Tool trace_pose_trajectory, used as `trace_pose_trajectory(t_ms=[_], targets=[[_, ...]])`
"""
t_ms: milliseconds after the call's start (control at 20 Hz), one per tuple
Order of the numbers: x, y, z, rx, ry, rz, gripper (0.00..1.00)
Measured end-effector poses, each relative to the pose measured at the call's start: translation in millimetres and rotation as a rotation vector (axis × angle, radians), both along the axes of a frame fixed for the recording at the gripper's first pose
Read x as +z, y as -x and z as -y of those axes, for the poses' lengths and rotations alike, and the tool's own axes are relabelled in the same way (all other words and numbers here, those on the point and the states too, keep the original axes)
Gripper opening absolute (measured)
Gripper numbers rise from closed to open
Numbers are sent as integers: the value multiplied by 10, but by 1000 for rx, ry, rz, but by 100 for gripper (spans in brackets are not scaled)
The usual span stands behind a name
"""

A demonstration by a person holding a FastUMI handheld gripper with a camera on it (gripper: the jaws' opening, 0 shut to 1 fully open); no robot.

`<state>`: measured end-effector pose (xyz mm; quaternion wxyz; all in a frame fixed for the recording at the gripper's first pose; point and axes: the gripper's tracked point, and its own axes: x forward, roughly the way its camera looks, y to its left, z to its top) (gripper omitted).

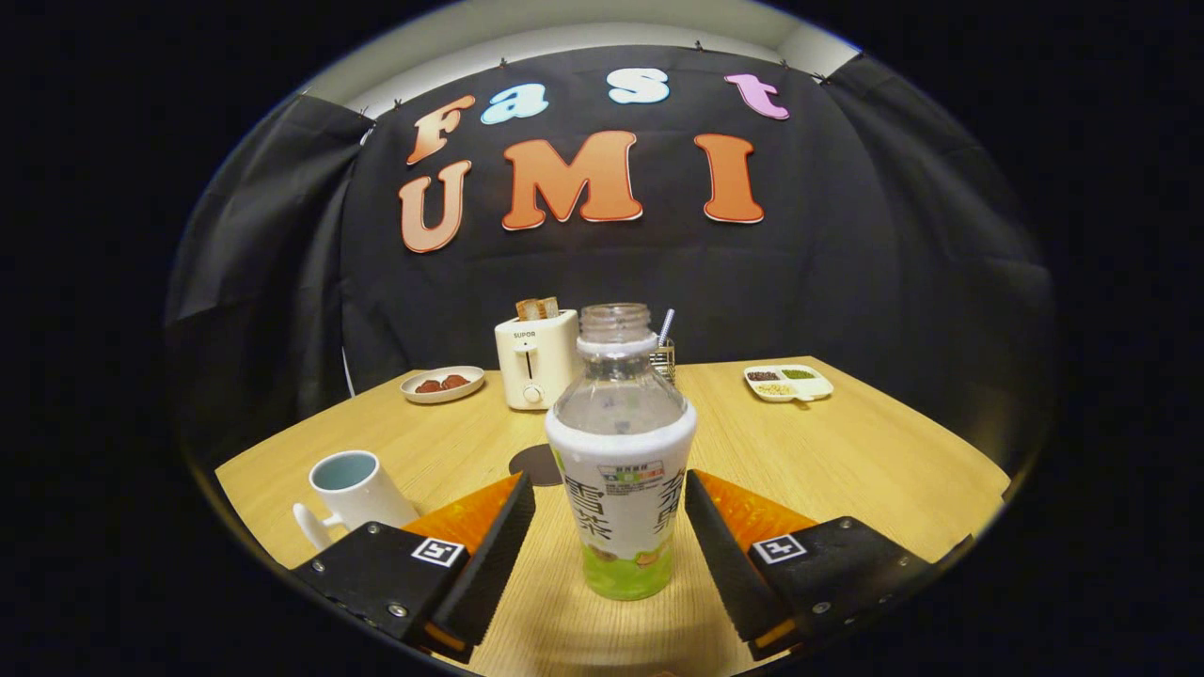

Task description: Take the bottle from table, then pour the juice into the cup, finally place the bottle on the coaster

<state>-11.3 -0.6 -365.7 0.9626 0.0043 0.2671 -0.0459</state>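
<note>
We have the tongs (pixel 611 555) spread wide, a finger on each side of the uncapped clear plastic bottle (pixel 621 451) with white label, not touching it. It stands upright on the light wooden counter (pixel 847 451). White mug (pixel 353 489) sits left of the fingers; dark round coaster (pixel 534 464) just behind the bottle.

- Warm, even light from above falls on the table (pixel 847 451), and the wall behind it stays dim.
- The bottle (pixel 621 451) is sharp, with soft highlights on its clear shoulder.
- Fisheye bending curves the table's edges away from the bottle.
</note>
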Motion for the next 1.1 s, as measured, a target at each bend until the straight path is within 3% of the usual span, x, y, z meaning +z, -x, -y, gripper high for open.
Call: trace_pose_trajectory(t_ms=[200, 300, 350, 550, 900, 1100], targets=[[-170, -24, 70, -40, 20, -29, 84], [-266, -17, 113, -65, 34, -52, 76], [-246, -43, 105, -69, 34, -40, 68], [-226, -28, 31, -38, 72, -62, 60], [-29, -111, -70, 50, 252, -55, 57], [123, -192, -101, 96, 438, -18, 57]])
